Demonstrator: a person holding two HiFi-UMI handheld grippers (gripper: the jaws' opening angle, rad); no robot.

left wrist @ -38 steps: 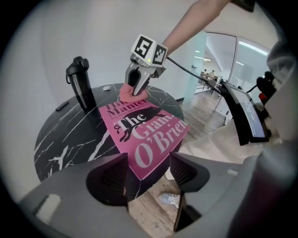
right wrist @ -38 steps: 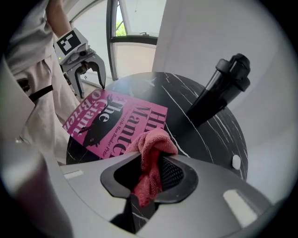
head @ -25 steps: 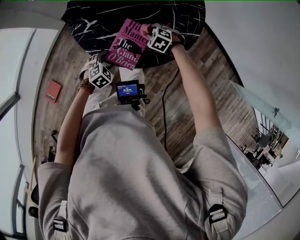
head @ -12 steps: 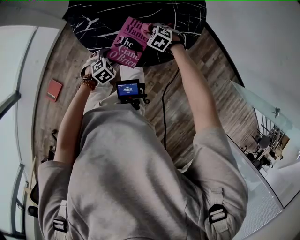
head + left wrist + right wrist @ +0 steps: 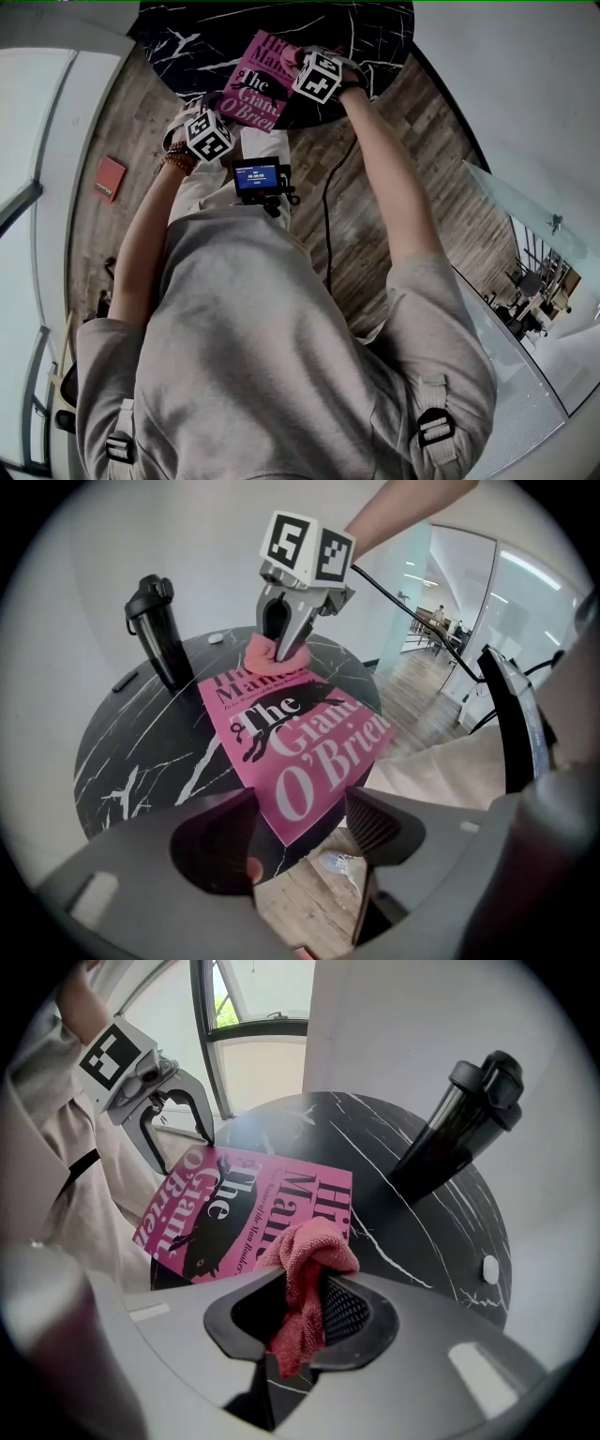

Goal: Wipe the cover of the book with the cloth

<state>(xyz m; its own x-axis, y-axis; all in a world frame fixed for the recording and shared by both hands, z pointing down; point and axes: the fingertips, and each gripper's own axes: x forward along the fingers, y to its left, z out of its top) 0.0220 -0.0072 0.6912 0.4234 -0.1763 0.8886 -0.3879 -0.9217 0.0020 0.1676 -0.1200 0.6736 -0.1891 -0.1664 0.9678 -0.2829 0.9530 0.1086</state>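
Book: the pink paperback [image 5: 251,90] lies face up on the round black marble table [image 5: 370,28], its near corner poking out past the table's near edge.
Cloth: a pink-red rag [image 5: 306,1258], bunched up, its free end down on the far end of the cover, right over the author's name.
Right claw: the right gripper [image 5: 302,1309] is clamped on that rag, with a tuft hanging below the jaws, so the wiping tool is well in hand.
Left claw: the left gripper [image 5: 300,825] has its jaws spread with nothing between them. It is poised at the near edge of the book by the title's last word. Whether a tip touches the cover, I can't tell.
Other things: a tall black flask [image 5: 156,630] stands at the far left of the table, well apart from the book.
Done so far: rag picked up and brought onto the cover, that much is plain.
Left to do: by my reckoning, nearly all of it. The rag sits at the far end, and the big title lettering towards the near end has yet to be swept. No dust or marks show, so there's no saying how clean any part is.
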